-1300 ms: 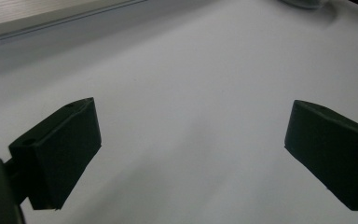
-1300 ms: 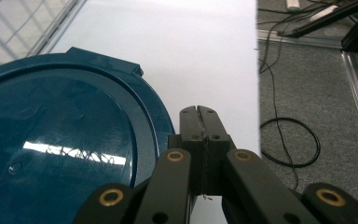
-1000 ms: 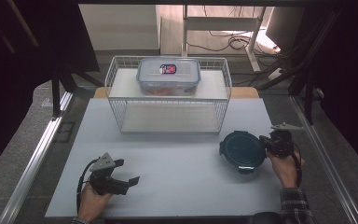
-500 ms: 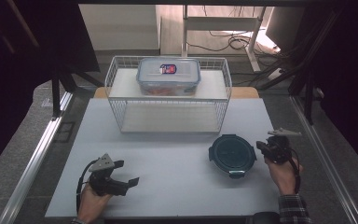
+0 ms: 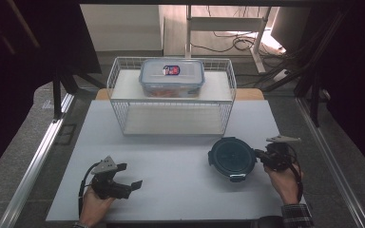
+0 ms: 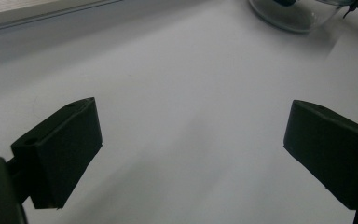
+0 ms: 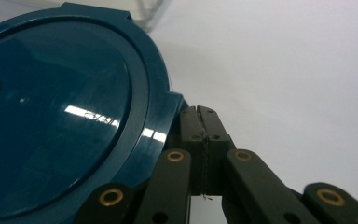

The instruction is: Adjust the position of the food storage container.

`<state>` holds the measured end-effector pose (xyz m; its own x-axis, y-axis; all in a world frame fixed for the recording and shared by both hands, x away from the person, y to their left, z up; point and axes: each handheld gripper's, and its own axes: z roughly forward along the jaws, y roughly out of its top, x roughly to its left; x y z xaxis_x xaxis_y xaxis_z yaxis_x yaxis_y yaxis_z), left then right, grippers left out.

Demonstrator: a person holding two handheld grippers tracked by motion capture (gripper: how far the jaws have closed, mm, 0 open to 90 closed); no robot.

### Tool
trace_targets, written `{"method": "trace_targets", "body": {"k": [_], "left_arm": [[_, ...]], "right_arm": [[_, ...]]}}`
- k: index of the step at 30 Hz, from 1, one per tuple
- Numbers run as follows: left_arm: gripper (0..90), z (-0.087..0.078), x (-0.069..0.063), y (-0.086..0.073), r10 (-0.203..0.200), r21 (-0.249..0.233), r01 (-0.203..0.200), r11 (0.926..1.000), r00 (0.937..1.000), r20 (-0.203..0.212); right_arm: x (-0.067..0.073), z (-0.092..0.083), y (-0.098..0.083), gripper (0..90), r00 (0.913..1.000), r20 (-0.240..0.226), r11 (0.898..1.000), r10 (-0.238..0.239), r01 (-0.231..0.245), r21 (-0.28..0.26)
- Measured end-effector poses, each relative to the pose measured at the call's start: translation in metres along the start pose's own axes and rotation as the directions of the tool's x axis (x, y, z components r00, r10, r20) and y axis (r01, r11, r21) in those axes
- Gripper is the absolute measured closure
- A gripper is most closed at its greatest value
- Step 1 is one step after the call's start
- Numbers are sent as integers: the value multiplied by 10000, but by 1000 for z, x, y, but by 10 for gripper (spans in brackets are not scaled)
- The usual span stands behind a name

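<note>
Right hand-held gripper (image 5: 261, 156), jaws fully closed, presses against the rim tab of the round container (image 5: 232, 158) near the table's (image 5: 180, 199) right edge (apparently sliding it). Left hand-held gripper (image 5: 132, 184) rests open, empty. Next: a steady, level push.

Round container (image 5: 232, 157) (teal lid) slid left with right gripper (image 5: 261, 157).

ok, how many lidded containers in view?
2. A rectangular clear container sits on top of the wire rack at the back; a round teal-lidded container sits on the table beside the right gripper. None appear hidden.
</note>
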<state>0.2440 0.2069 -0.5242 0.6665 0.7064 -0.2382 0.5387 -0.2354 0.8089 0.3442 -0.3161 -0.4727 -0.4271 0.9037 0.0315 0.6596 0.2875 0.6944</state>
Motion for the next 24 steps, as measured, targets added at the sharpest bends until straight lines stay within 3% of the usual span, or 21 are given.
{"method": "trace_targets", "body": {"k": [6, 16, 20, 24], "left_arm": [[37, 0, 1, 0, -50, -2, 50, 10000, 10000, 31], [37, 1, 0, 0, -52, 46, 52, 10000, 9999, 92], [37, 2, 0, 0, -53, 66, 53, 10000, 9999, 105], [36, 2, 0, 0, -60, 67, 59, 10000, 9999, 122]], "right_arm": [[28, 6, 3, 898, 9964, -681, 9986, -510, 518, 99], [66, 9, 4, 898, 9789, -1752, 9942, -1050, 1076, 53], [81, 13, 5, 898, 9668, -2269, 9927, -1173, 1206, 7], [100, 18, 7, 898, 9479, -2793, 9873, -1532, 1587, -29]]}}
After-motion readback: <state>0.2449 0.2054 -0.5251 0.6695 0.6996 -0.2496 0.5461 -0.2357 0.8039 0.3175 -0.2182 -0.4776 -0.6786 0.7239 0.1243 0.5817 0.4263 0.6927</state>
